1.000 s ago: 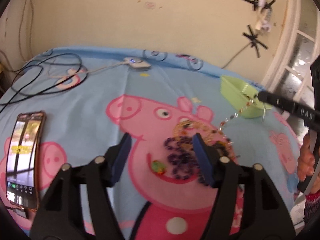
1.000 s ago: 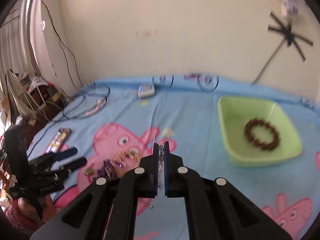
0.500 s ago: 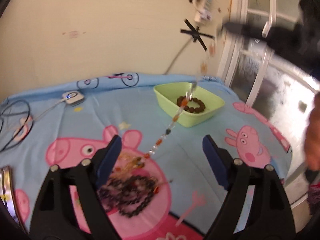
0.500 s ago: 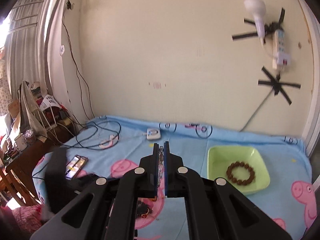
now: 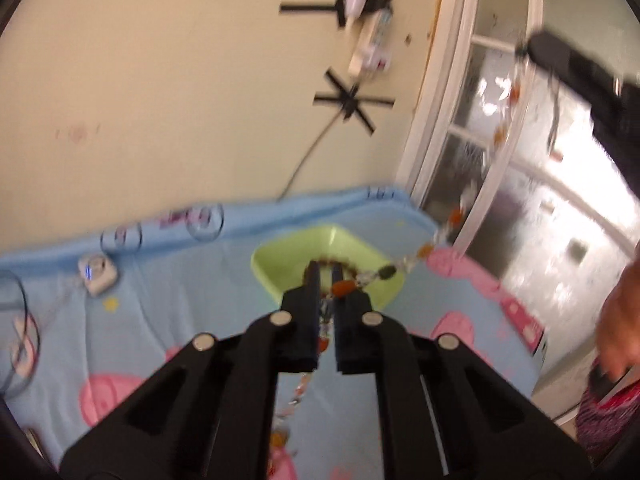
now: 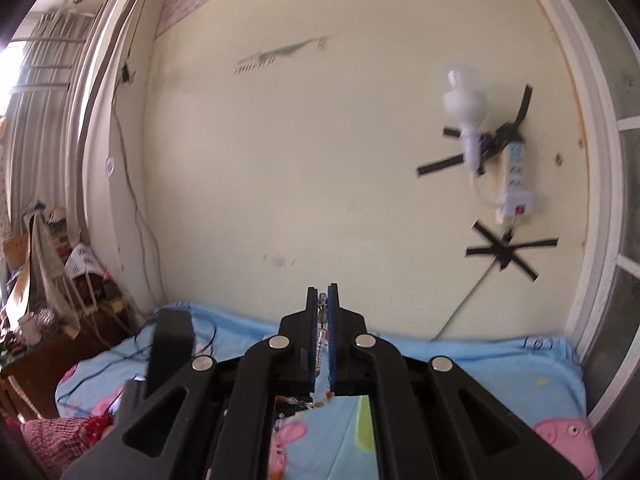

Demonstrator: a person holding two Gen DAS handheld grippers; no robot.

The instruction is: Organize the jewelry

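Left claw (image 5: 326,276) has just been closing; its jaws now pinch the beaded necklace (image 5: 404,266) mid-strand. Right claw (image 6: 322,300), raised, clamps the strand's other end. Necklace spans between them above the bed (image 5: 168,280). Beyond: green tray (image 5: 280,252) holding a brown bracelet (image 5: 320,263).
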